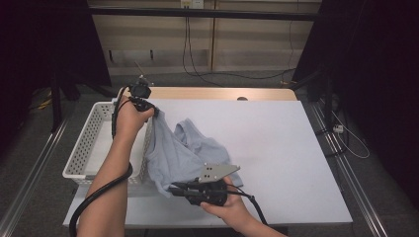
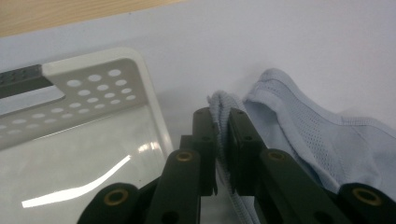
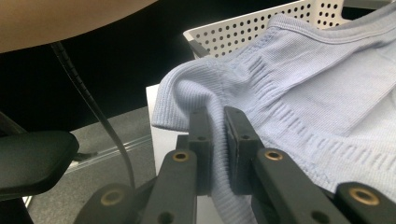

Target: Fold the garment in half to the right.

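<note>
A desk [image 1: 276, 148] with a pale, matte white top stands in a dim room; along its far edge a strip of light wood shows. Beyond it runs a wall of light panels with dark cables hanging down to a grey floor, and black curtains close in on both sides. Metal rails run along the floor to the left and right of the desk.

A white perforated basket [image 1: 86, 143] sits at the desk's left edge. A light blue ribbed garment [image 1: 185, 150] is stretched from the basket's right wall toward the desk's near edge, partly draped on the white top.

The left hand-held gripper [image 1: 148, 106] is near the basket's far right corner; in the left gripper view its jaws are nearly closed, pinching a corded hem of the garment [image 2: 223, 105] between the pads. The right hand-held gripper [image 1: 180, 189] is close to the near edge, lying roughly level with its grey plate on top; in the right gripper view its jaws are likewise nearly closed, clamped on a fold of the ribbed fabric [image 3: 217, 109]. The basket [image 3: 243, 28] shows behind the cloth there.
</note>
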